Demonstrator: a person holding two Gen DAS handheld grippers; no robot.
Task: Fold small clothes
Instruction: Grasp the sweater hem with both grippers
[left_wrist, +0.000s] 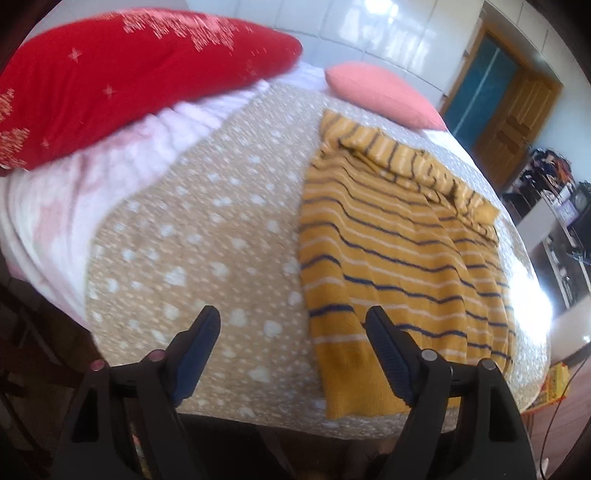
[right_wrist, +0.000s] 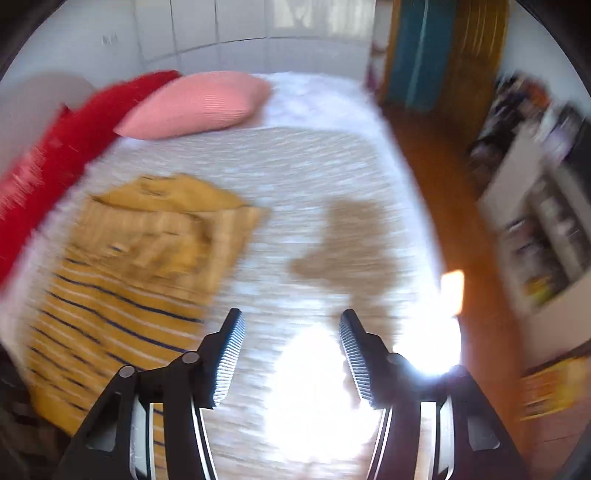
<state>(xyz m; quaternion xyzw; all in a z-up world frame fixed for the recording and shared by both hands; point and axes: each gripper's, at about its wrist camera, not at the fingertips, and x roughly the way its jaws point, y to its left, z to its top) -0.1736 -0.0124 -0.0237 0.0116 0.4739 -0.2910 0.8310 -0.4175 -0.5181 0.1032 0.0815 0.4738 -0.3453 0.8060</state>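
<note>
Mustard striped sweater (left_wrist: 399, 258) lay lengthwise on the bed (left_wrist: 192, 236); left tongs (left_wrist: 291, 325), wide open and empty, hovered nearest its hem; right tongs (right_wrist: 291, 328) likewise gaped empty.

Right tool (right_wrist: 291, 317) open, empty, over bedspread (right_wrist: 295, 177); striped sweater (right_wrist: 122, 273) left.
</note>
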